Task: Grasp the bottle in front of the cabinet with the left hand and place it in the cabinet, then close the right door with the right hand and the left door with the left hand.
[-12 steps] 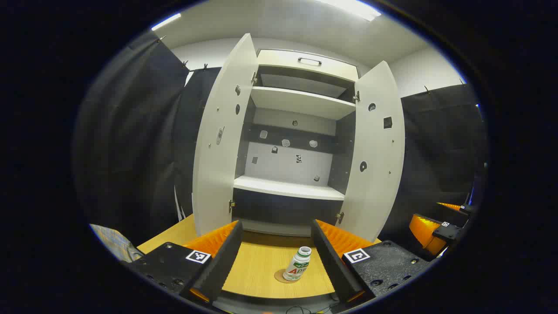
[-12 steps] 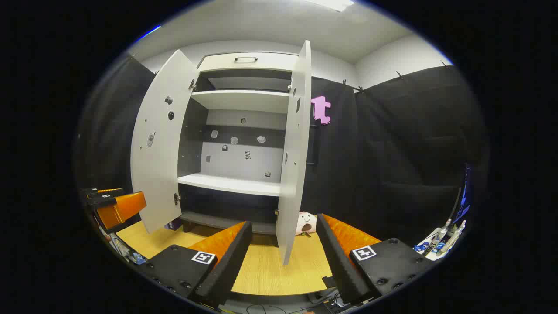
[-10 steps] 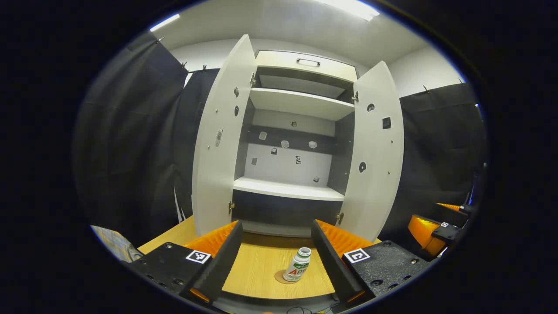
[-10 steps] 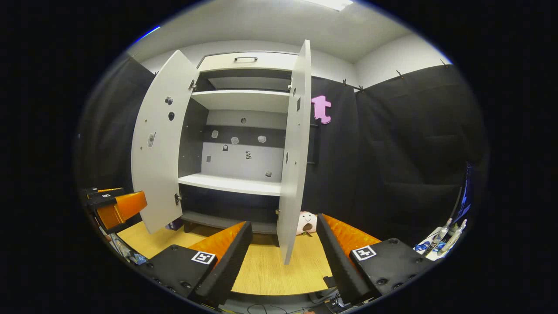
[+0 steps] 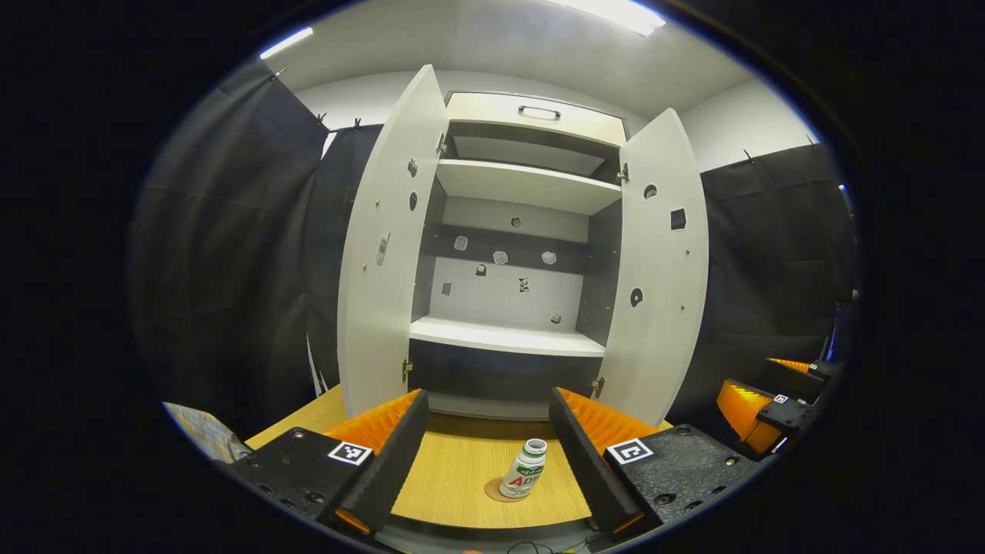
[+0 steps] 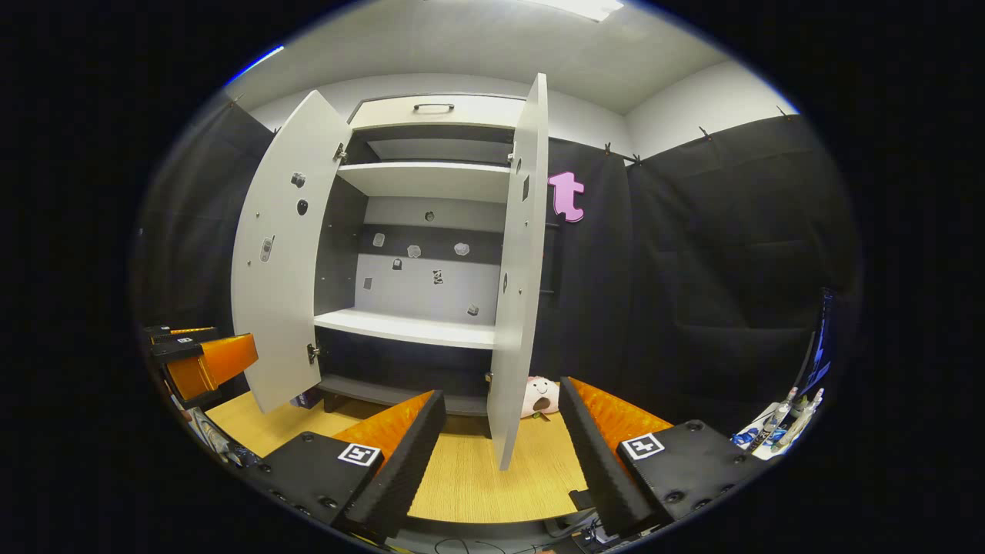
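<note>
Bottle (image 5: 525, 477): upright on surface (image 5: 454, 477), between the left tool's (image 5: 486, 454) spread fingers, untouched.
Right tool (image 6: 500, 454): fingers apart, empty.
Cabinet (image 5: 512, 261): both doors open.

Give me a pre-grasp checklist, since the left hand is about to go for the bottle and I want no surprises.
1. Bottle upright on its coaster on the table: ok.
2. Left tongs open, bottle between the fingers' line but farther ahead: ok.
3. Left door open: ok.
4. Right door open: ok.
5. Middle shelf free for the bottle: ok.
6. Right tongs open, holding nothing: ok.
</note>
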Tool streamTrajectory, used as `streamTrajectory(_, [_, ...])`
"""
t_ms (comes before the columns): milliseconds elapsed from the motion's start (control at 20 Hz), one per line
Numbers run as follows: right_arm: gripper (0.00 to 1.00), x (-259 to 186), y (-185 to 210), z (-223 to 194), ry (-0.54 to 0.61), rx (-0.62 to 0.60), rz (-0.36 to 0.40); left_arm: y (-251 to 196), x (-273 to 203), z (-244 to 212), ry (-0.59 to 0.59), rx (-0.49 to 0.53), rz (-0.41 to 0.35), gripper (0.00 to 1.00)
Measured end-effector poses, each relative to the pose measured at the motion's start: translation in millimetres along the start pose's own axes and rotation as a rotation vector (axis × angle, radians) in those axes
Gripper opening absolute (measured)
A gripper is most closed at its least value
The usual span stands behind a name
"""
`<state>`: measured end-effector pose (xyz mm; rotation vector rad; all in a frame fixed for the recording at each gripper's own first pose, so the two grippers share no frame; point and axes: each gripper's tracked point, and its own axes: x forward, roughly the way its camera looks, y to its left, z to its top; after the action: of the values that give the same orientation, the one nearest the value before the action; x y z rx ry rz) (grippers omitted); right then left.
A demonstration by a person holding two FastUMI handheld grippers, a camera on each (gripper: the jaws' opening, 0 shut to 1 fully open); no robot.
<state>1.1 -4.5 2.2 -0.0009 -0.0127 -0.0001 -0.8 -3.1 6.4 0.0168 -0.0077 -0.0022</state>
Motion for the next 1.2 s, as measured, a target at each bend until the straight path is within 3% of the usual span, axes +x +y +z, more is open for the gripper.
streamTrajectory(700, [0.98,3.7,0.5,-1.3,-0.004,-0.007,-0.017,4.2,6.0,-17.9,0.012,-0.008,0.006,0.96])
streamTrajectory(950, [0.97,2.4,-2.8,0.6,0.001,0.0,-0.022,-0.3,20.6,-60.2,0.027,-0.012,-0.007,0.96])
streamTrajectory(1200, [0.98,-0.4,-11.4,-5.4,0.025,-0.024,-0.041,-15.9,46.0,-132.8,0.068,-0.001,-0.054,0.96])
